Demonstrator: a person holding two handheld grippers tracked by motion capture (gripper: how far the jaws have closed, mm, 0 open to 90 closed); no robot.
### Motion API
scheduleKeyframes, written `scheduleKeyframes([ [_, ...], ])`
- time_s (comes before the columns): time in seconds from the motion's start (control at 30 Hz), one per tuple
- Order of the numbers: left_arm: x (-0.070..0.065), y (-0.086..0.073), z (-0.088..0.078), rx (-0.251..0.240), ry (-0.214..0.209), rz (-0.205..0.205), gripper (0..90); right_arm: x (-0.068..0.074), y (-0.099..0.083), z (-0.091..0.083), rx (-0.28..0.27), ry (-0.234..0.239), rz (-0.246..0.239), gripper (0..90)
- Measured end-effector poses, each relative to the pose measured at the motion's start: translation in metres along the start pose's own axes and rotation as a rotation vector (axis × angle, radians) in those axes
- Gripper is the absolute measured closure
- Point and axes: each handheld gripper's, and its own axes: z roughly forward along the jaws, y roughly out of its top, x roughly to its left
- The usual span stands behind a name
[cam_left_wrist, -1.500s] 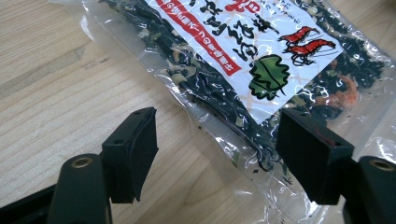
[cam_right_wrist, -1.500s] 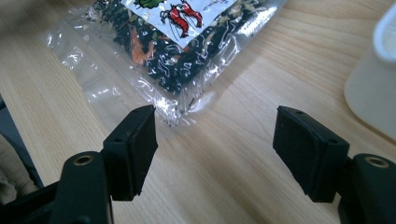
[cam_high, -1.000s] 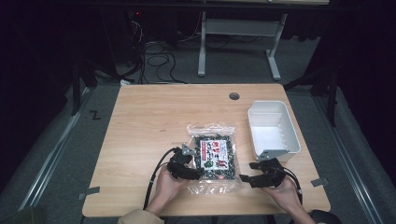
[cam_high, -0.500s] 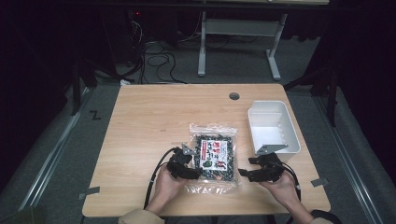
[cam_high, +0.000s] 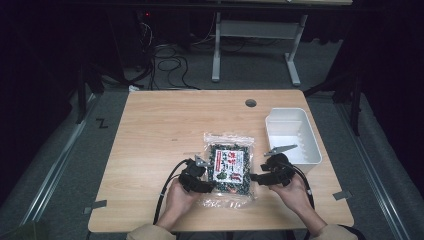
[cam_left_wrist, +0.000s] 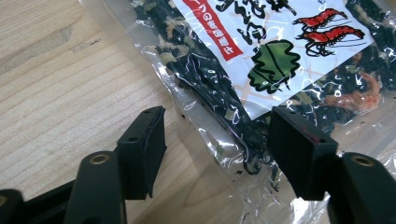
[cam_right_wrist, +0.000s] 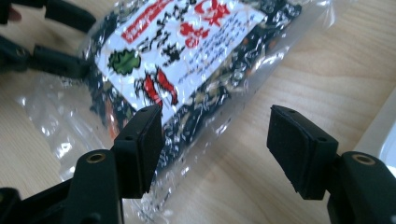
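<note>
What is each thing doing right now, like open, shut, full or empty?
Snack bag: sealed, full, lying flat on the table.
White bin: upright, empty.
Left hand-held gripper: open, straddling the bag's edge.
Right hand-held gripper: open, jaws just been closing a little, bag's edge between them, not pinched.

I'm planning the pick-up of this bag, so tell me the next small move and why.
Probably ease the right tongs toward the clear bag of dried seaweed until its right edge lies between the jaws, then close. They have just been closing but stand open with the bag's edge beside one jaw, not pinched. The left tongs are open over the opposite edge, and the bag lies flat on the table.
</note>
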Motion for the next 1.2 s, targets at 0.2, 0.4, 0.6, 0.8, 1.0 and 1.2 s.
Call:
scheduleKeyframes([
  [0.2,-0.001,-0.001,-0.001,0.002,-0.009,-0.009,41.5,0.0,0.018,0.003,0.018,-0.019,0.025,36.5],
  [0.4,-0.001,-0.002,0.0,-0.002,-0.011,-0.013,41.1,-0.002,0.037,0.017,0.075,-0.047,0.058,35.4],
  [0.6,-0.001,-0.002,0.0,-0.001,-0.011,-0.014,40.1,-0.009,0.054,0.034,0.156,-0.076,0.125,33.0],
  [0.8,0.0,-0.002,0.0,0.0,-0.008,-0.011,38.7,-0.013,0.063,0.042,0.192,-0.066,0.169,32.0],
  [1.0,-0.001,-0.002,0.0,-0.007,0.009,0.003,37.9,-0.015,0.07,0.052,0.241,-0.088,0.194,30.2],
  [1.2,-0.008,0.0,0.0,-0.017,0.069,0.083,38.7,-0.017,0.073,0.063,0.291,-0.107,0.213,29.2],
])
